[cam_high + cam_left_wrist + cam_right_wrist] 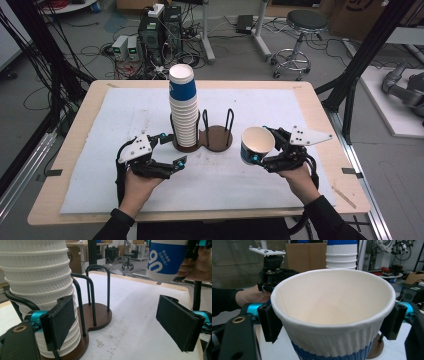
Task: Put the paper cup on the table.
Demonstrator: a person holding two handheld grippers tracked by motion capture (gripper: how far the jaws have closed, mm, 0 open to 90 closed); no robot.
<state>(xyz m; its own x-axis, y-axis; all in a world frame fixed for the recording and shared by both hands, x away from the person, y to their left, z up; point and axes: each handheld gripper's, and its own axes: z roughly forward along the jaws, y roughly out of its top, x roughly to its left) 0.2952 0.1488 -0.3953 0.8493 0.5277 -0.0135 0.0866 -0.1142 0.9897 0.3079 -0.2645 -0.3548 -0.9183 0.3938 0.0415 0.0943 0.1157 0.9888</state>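
Behind the bench (75,150): stool (300,30) on the floor, computers (160,30) amid cables, cardboard box (305,256) farther off.

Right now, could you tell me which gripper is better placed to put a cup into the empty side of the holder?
Right. The right gripper already grips a cup beside the holder's empty side; the left gripper is open.

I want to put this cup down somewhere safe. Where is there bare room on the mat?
The mat is bare left of the cup stack, right of the holder toward the table's far right corner, and along the near edge between the hands. It is crowded around the holder, with the left gripper beside the stack.
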